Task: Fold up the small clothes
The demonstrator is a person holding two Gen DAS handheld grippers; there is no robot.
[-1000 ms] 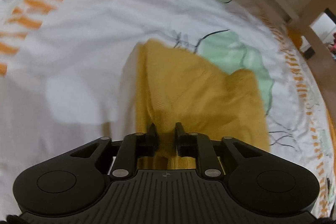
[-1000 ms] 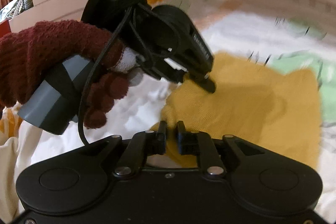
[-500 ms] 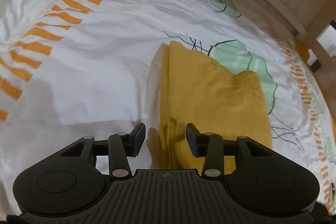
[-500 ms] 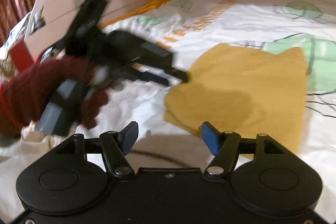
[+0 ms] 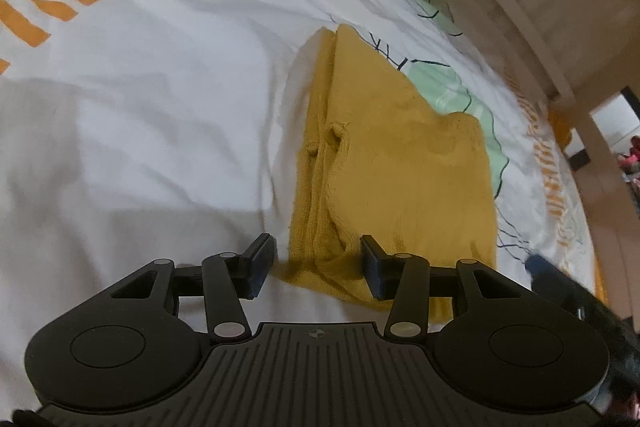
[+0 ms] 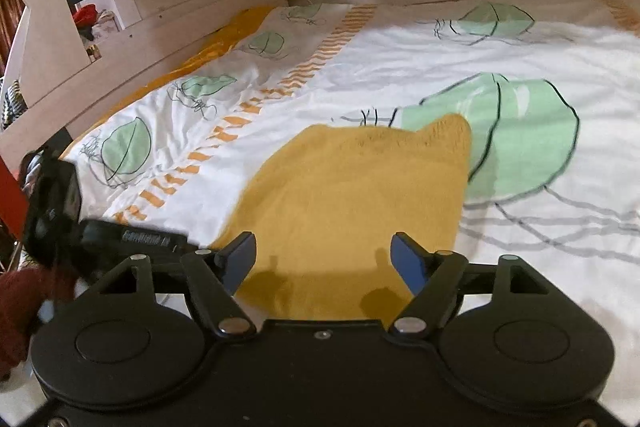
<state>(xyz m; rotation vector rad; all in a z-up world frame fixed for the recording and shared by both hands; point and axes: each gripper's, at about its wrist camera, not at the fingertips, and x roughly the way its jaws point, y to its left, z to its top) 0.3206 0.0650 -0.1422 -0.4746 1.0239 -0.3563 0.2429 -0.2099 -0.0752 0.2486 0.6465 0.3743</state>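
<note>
On the bedsheet [image 5: 168, 99] the yellow garment [image 5: 400, 163] lies folded in layers. Both grippers, left [image 5: 316, 267] and right [image 6: 324, 261], have just opened, holding nothing; this fold looks finished.

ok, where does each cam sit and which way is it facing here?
Left wrist: on the left tongs, angled down at the folded mustard-yellow knit garment on the white leaf-print bedsheet; own open jaws show, right tongs dark at right edge.
Right wrist: on the right tongs, looking across the garment toward the wooden bed frame; own open jaws, left tongs and maroon glove show.
Shared: garment, sheet.
</note>
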